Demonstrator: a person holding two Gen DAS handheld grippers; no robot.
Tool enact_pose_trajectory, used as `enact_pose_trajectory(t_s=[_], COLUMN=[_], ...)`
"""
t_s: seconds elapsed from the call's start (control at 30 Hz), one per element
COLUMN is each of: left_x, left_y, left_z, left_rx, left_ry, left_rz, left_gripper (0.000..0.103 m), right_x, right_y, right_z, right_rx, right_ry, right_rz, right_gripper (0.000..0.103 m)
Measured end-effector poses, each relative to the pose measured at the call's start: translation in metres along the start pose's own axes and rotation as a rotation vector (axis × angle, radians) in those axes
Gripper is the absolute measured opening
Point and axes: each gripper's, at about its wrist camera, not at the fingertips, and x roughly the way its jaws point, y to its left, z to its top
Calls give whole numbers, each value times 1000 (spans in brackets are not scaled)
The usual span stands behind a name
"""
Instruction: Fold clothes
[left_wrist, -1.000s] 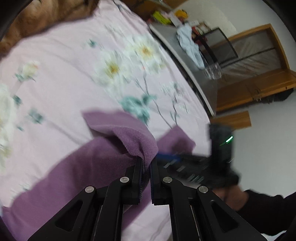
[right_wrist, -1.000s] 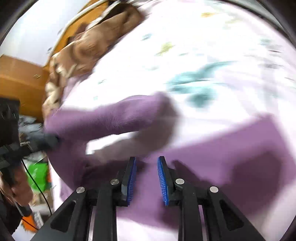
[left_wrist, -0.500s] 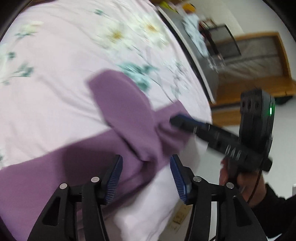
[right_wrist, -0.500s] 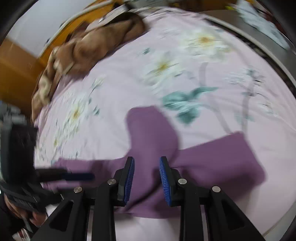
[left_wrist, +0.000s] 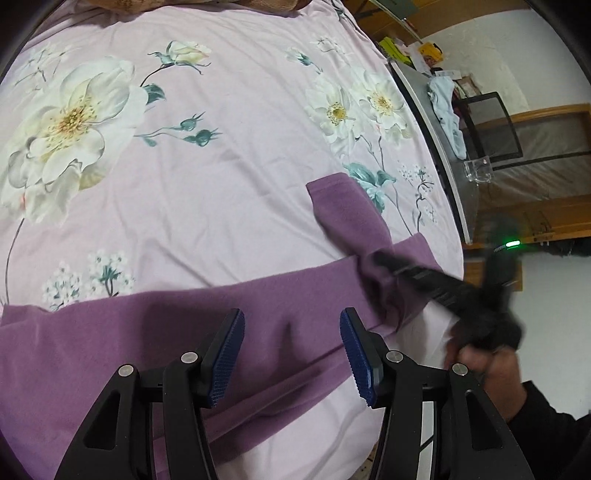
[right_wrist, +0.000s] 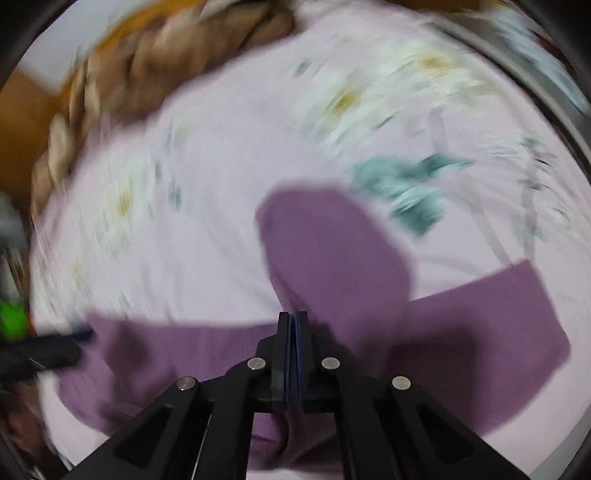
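Note:
A purple garment (left_wrist: 155, 332) lies across the near edge of a pink floral bedsheet (left_wrist: 207, 155), with one sleeve (left_wrist: 351, 218) folded up away from me. My left gripper (left_wrist: 291, 354) is open and empty just above the garment's middle. My right gripper (right_wrist: 292, 354) is shut on the purple garment (right_wrist: 332, 258) where the sleeve meets the body; it also shows in the left wrist view (left_wrist: 410, 273), blurred, its tip in the fabric.
A brown blanket (right_wrist: 155, 70) is heaped at the far side of the bed. A grey bed frame edge (left_wrist: 439, 147) with a pale blue cloth (left_wrist: 448, 114) runs along the right. Wooden furniture (left_wrist: 535, 177) stands beyond it.
My left gripper let go of the sleeve, opened wide and pulled back over the garment's middle. My right gripper moved in and shut on the garment at the sleeve.

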Motion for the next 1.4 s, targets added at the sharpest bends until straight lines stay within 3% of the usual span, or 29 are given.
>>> enact_pose_trajectory(t_s=[0.1,0.2,0.3,0.4,0.47,0.6,0.7,0.83,0.93,1.0,1.1,1.23,1.3,1.4], left_x=[0,1,5,11,18,36,39,35,33,34,35,40,42,46], left_y=[1,1,-3,-6,-7,-11,-18,-20,-18,-16,-16,-22,-28,-36], left_z=[-4,-8,-11,-13,-13,-10,-8,-7,-7,-8,-12,-15,-17,-17], left_rx=[7,15,33,51,54,48,48,39,32,29,26,47,64,96], left_ry=[10,23,40,51,60,86,88,80,75,80,90,112,121,135], left_rz=[-2,-4,1,13,22,39,36,37,43,47,43,34,30,26], left_gripper=[56,56,56,56,56,56,56,56,56,56,56,56,56,56], right_x=[-43,-50,-48,-60,-67,-53,-22,19,42,52,21,-43,-54,-46], right_y=[-43,-98,-123,-127,-119,-90,-52,-1,9,6,-17,-82,-116,-158], right_z=[-11,-43,-66,-74,-66,-27,3,17,19,21,22,-4,-25,-59], right_rx=[192,418,513,511,471,318,122,-148,-262,-277,-141,224,411,635], right_ry=[-126,-103,-60,-82,-101,-95,3,109,146,164,63,-114,-142,-102], right_rz=[7,-27,-64,-74,-74,-26,-26,-118,-214,-246,-169,-38,-10,40], right_gripper=[2,3,5,10,19,23,26,28,28,11,8,8,7,11])
